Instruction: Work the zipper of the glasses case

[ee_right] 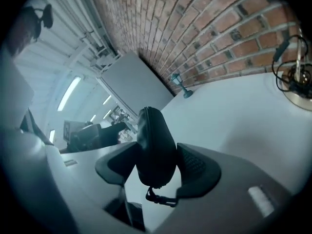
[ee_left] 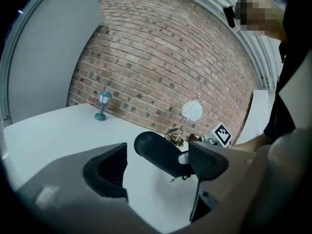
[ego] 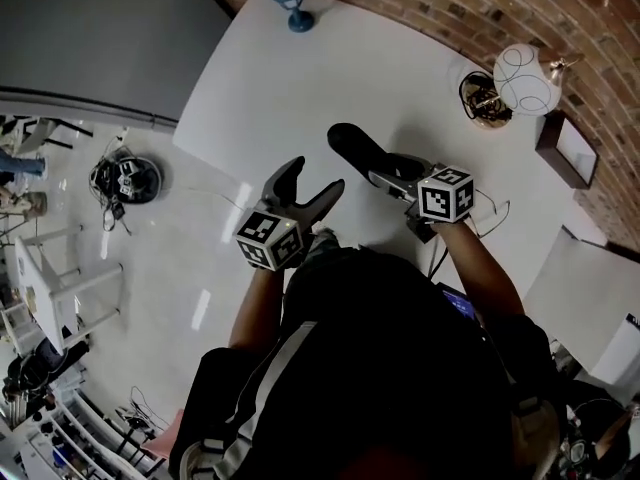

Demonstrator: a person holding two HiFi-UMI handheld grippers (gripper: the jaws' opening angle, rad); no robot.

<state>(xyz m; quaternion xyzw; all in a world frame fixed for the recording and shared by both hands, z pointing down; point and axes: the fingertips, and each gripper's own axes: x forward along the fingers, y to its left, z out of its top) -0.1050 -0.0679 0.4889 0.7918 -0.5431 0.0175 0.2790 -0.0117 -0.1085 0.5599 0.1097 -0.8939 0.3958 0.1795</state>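
A black oblong glasses case (ego: 352, 150) is held above the white table (ego: 270, 88). My right gripper (ego: 388, 178) is shut on its near end. In the right gripper view the case (ee_right: 155, 143) stands clamped between both jaws, its zipper seam running up the edge. A small black pull loop (ee_right: 160, 198) dangles below it. My left gripper (ego: 312, 176) stands open just left of the case, with nothing between its fingers. From the left gripper view the case (ee_left: 155, 151) lies past the gap of the left gripper (ee_left: 157, 175), and the right gripper's marker cube (ee_left: 222, 134) shows behind it.
A small teal lamp (ego: 291, 6) stands at the table's far edge. At the far right are a white globe lamp (ego: 525, 78), a tangle of cable (ego: 482, 98) and a dark frame (ego: 566, 148) against the brick wall. Left of the table the floor holds coiled cables (ego: 125, 178).
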